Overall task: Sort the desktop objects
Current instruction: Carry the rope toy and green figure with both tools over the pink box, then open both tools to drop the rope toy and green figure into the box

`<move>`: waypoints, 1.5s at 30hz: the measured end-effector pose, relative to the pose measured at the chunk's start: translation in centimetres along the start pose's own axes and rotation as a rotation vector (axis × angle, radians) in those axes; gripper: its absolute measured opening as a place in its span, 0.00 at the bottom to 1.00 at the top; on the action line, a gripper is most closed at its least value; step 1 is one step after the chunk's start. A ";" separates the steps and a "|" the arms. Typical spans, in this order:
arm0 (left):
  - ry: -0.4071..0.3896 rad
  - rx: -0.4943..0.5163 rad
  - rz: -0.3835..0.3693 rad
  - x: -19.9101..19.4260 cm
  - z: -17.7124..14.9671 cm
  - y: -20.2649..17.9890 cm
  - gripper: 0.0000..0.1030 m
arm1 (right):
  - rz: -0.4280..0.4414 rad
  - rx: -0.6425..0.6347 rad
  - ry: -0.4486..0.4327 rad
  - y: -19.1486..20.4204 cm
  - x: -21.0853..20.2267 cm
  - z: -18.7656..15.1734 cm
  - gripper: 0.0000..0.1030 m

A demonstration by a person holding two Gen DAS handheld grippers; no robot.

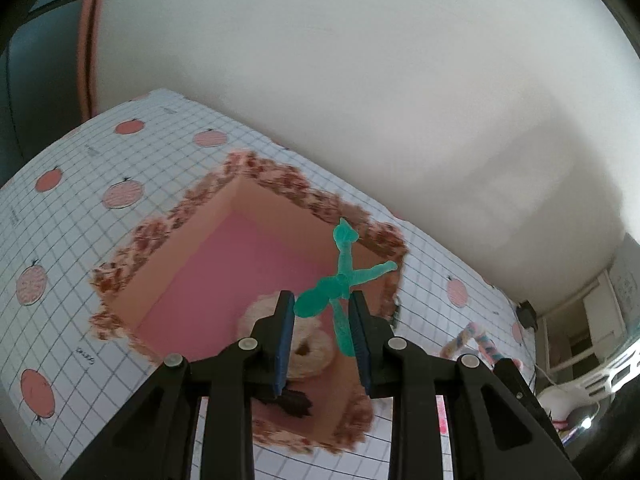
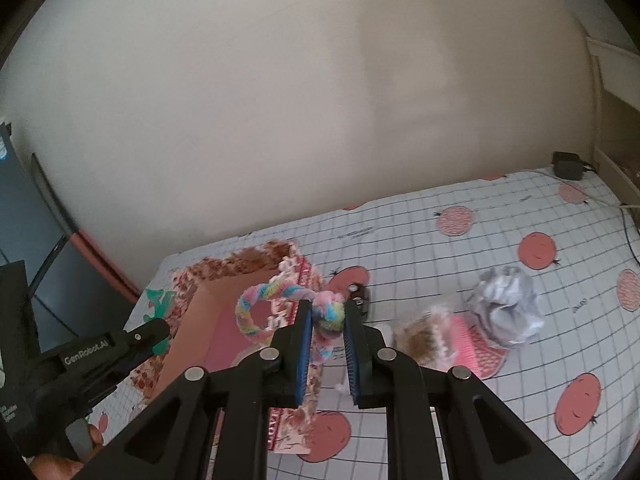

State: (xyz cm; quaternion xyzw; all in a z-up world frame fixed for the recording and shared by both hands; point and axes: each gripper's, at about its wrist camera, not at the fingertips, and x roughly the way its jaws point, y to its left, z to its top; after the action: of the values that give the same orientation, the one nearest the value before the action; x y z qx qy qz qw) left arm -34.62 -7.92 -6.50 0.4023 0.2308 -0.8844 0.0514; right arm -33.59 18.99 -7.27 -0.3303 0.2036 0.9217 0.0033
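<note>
My left gripper (image 1: 322,306) is shut on a teal plastic figure (image 1: 340,280) and holds it over the open pink box (image 1: 224,256) with the patterned brown rim. A cream fuzzy ring (image 1: 308,352) lies inside the box. My right gripper (image 2: 325,318) is shut on a pastel rainbow braided rope (image 2: 276,300), held above the box's right edge (image 2: 224,272). The left gripper (image 2: 156,336) with the teal figure (image 2: 160,300) shows at the left of the right wrist view.
A checked tablecloth (image 2: 500,320) with red fruit prints covers the table. On it lie a crumpled grey-white wrapper (image 2: 506,306), a pink fuzzy item (image 2: 460,340) and a small dark object (image 2: 358,294). A black charger (image 2: 566,165) sits at the far edge by the wall.
</note>
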 end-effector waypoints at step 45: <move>0.069 -0.176 0.173 1.4 0.1 7.9 0.28 | 0.097 -0.186 0.153 8.4 3.8 -4.4 0.19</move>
State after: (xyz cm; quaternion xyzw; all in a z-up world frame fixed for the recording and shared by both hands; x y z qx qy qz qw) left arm -33.41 -14.84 -10.34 0.4448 0.2735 -0.8387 0.1545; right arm -35.05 9.14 -9.55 -0.3883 0.1326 0.9077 -0.0875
